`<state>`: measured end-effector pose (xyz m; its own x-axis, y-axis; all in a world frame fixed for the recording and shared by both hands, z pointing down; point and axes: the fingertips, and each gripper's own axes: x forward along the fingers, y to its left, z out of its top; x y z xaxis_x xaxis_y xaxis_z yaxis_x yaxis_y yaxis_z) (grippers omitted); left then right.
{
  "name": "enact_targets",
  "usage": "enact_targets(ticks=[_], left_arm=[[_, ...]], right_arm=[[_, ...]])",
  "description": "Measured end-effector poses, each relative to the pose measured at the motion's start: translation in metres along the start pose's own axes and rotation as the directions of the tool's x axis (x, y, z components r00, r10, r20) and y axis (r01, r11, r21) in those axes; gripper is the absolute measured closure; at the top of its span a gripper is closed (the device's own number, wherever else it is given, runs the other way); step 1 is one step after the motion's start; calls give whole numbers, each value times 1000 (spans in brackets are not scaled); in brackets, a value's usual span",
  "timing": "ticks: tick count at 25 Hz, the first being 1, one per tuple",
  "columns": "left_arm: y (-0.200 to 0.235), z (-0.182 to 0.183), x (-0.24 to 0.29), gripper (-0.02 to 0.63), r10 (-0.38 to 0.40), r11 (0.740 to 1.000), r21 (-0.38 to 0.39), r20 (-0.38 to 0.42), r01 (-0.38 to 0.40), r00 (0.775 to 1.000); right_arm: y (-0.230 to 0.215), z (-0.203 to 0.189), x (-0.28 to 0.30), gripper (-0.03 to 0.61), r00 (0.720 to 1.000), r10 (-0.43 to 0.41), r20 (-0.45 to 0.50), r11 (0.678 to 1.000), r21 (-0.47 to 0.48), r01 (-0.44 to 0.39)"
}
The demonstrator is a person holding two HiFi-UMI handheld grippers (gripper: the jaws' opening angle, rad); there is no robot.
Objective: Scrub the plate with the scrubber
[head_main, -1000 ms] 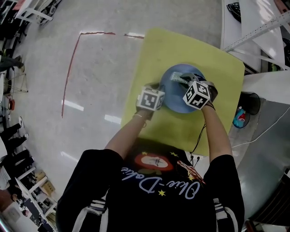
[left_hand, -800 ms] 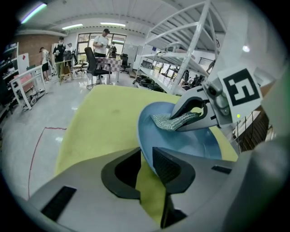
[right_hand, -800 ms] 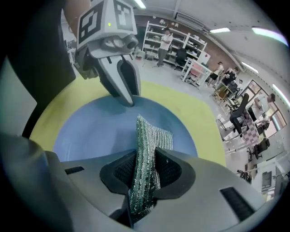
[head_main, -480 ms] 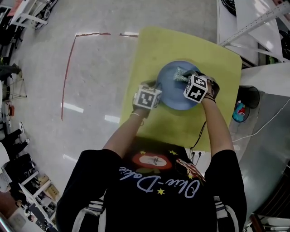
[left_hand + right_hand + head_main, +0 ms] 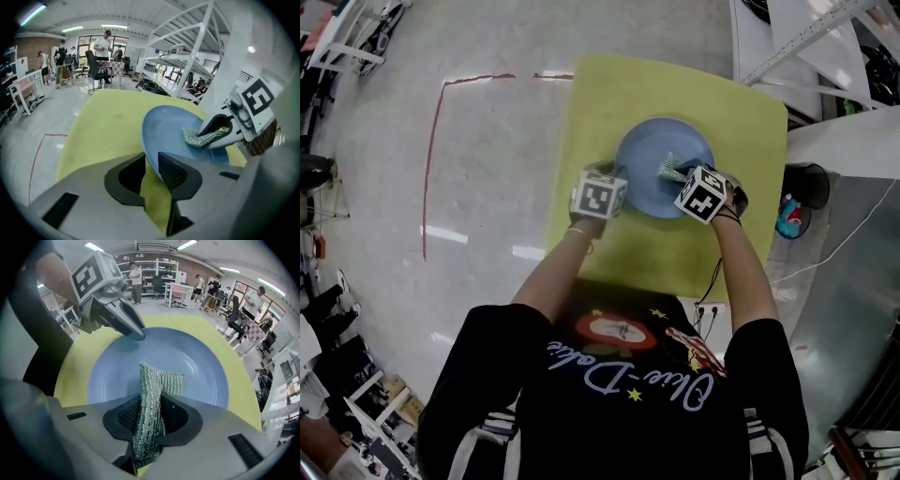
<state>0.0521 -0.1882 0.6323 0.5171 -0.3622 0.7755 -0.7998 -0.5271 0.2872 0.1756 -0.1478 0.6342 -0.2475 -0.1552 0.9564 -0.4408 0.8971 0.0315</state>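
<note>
**A:** Two pairs of tongs, two jobs. What has each got?

**B:** The left tongs (image 5: pixel 151 171) are pinched narrow on the near-left rim of the blue plate (image 5: pixel 168 129), with the rim running between the jaws. The right tongs (image 5: pixel 149 416) are clamped on the scrubber (image 5: pixel 152 380), a green-silver mesh pad folded between the jaws.

**A:** And where's the plate sitting?

**B:** On the yellow bench (image 5: pixel 609 94), on its far half, straight ahead of the person. In the left gripper view the gripped edge looks tipped up a little, but I can't be sure of that.

**A:** Which way does the pad lie?

**B:** It sticks out ahead of the right tongs, along their own line, so its long axis runs away from the person. Its free end looks to rest in the plate's hollow, a little right of the middle. The right tongs come in over the near-right rim, so most of the bare blue surface lies ahead and to the left of the pad.

**A:** So which hand works?

**B:** The right one, I'd say. It's the one over the plate's face, and the left only steadies the rim. Strokes across the pad's length, or circles, should cover more. The pad looks floppy, so it will probably need pressing down.
</note>
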Motion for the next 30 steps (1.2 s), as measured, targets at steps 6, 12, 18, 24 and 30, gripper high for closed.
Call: enact_targets(ticks=[6, 12, 18, 24, 30], left_arm=[[-3, 1, 3, 548, 1, 1000, -5, 3, -1, 1000], [-2, 0, 2, 548, -3, 1000, -12, 7, 3, 1000], [-2, 0, 3, 548, -3, 1000, -20, 10, 4, 1000], [-4, 1, 5, 548, -14, 1000, -18, 23, 14, 1000], [-1, 0, 1, 548, -23, 999, -30, 22, 24, 999]], right_arm=[[23, -6, -1, 497, 1000, 22, 1, 998, 51, -22], [45, 0, 0, 495, 999, 40, 20, 994, 102, -41], [57, 7, 1, 495, 997, 66, 37, 985, 156, -71], [66, 15, 3, 495, 996, 59, 73, 977, 199, -72], [75, 34, 1, 495, 984, 63, 166, 954, 281, -109]])
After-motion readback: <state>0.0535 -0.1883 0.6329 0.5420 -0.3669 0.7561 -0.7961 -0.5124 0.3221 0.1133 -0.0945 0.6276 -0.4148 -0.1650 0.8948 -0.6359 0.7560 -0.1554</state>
